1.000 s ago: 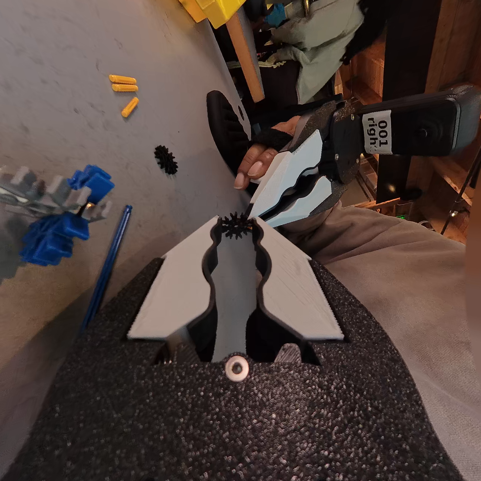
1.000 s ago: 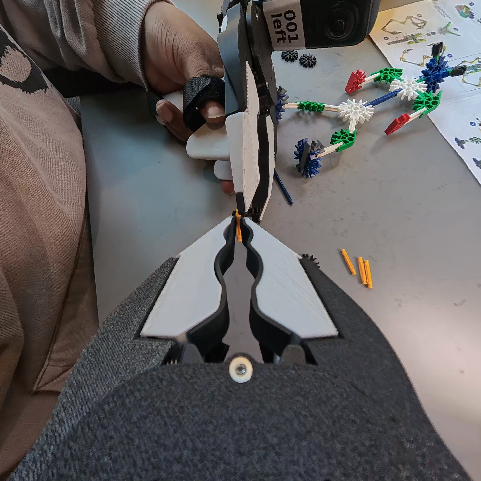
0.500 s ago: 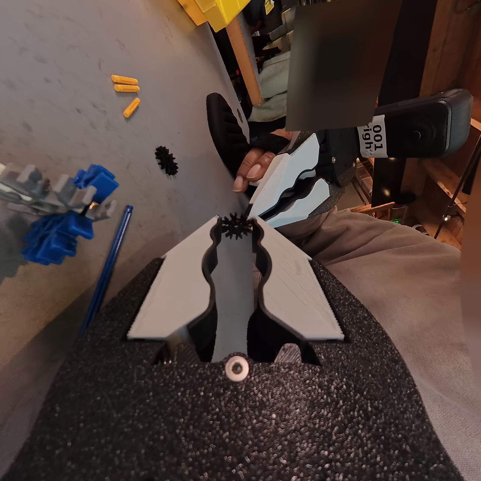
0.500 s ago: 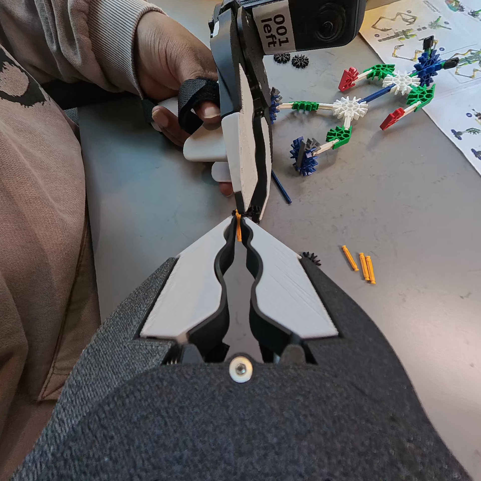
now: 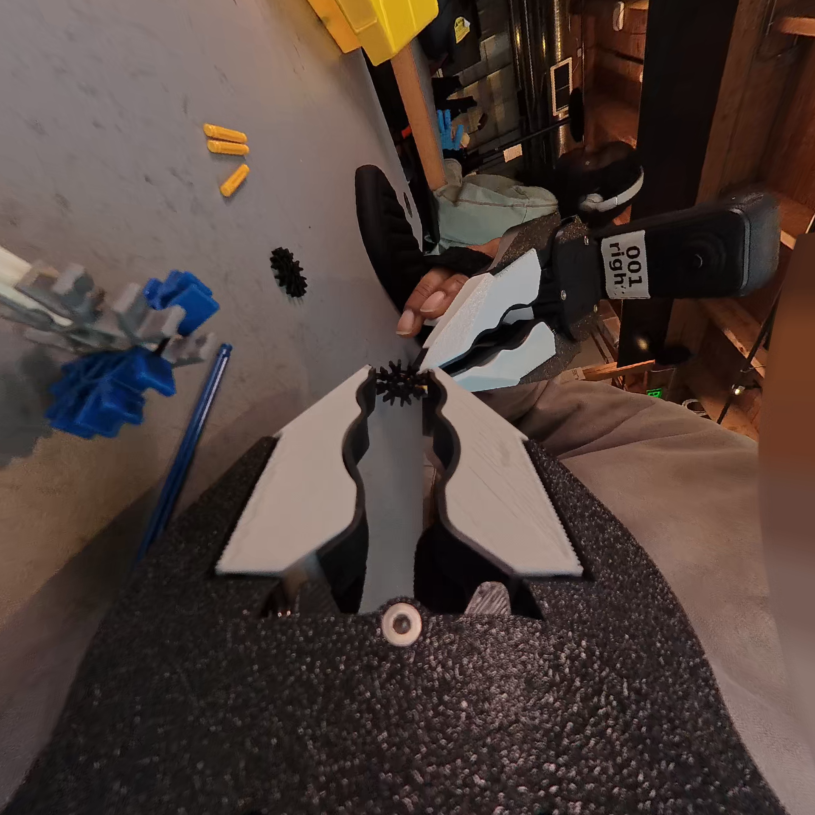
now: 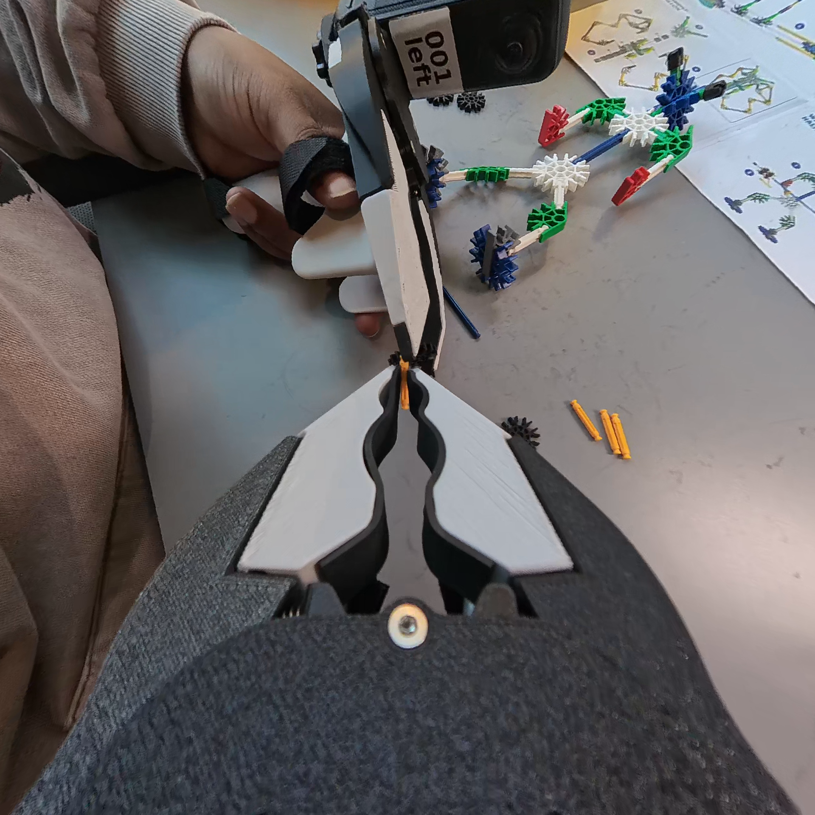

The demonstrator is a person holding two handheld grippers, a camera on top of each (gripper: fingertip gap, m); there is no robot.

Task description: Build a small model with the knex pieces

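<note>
Black plastic, a small toothed connector wheel [image 5: 400, 383], sits pinched between the tips of the left tool [image 5: 400, 383], held just above the grey tabletop [image 5: 110, 88]. Orange and thin, a short rod [image 6: 404, 384] is clamped in the nearly closed tips of the right tool [image 6: 404, 380]; its long axis runs along that tool's fingers, pointing to 12 o'clock in the right wrist view, where its far end meets the wheel.

Each tool carries a white sticker with printed characters on its camera housing; one shows in each opposite view.

Only the right wrist view shows the rod's length; in the left wrist view a mere orange speck appears at the wheel's 3 o'clock edge, where the right tool comes in from 2 o'clock. That right view alone shows the whole rod-and-connector model [image 6: 595, 145] in green, white, red and blue at 1 o'clock, and a printed instruction sheet [image 6: 749, 145] beyond it. The left view alone shows a yellow bin [image 5: 383, 22] at 12 o'clock.

Both views show three loose orange rods [image 5: 229, 154] lying together, a spare black wheel [image 5: 289, 278] and a thin blue rod [image 5: 189, 441] on the tabletop.
</note>
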